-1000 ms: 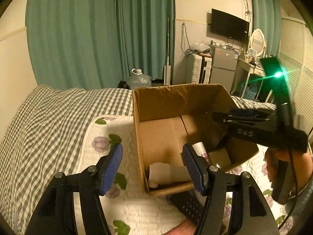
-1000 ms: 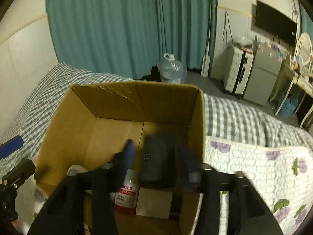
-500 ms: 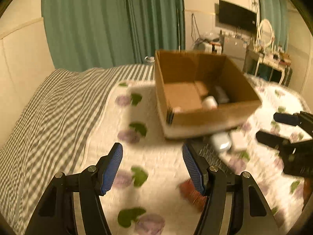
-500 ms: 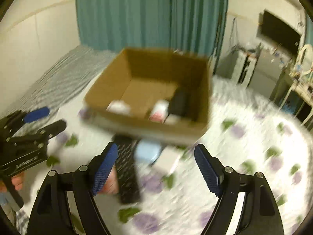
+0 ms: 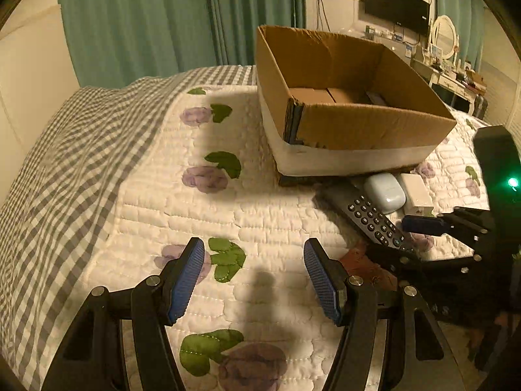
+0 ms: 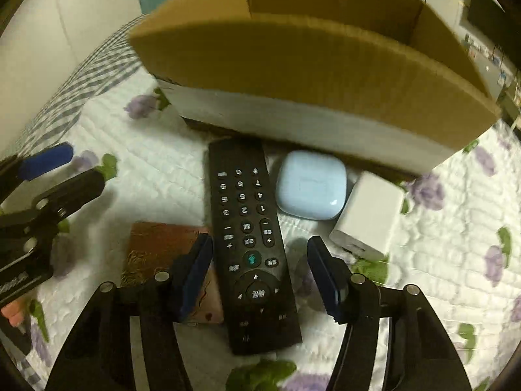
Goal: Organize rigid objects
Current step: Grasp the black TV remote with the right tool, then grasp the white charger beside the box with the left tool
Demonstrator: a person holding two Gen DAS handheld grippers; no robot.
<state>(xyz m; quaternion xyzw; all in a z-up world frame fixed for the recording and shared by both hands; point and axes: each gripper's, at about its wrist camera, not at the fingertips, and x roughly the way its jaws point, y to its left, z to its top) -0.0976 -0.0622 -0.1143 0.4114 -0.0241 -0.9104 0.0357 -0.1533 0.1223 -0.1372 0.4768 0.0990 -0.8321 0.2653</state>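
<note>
On the quilted bed (image 5: 260,208), both hand-held grippers gape empty, the right (image 6: 260,270) straddling the remote (image 6: 250,238).

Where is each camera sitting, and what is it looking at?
Left wrist: rides on the left gripper, low over the quilt, facing the cardboard box; its open blue fingers show, with the right gripper at the side.
Right wrist: rides on the right gripper, looking down at the remote; the left gripper pokes in at the left.
Shared: box, remote, pale blue case, white charger, brown card.
</note>
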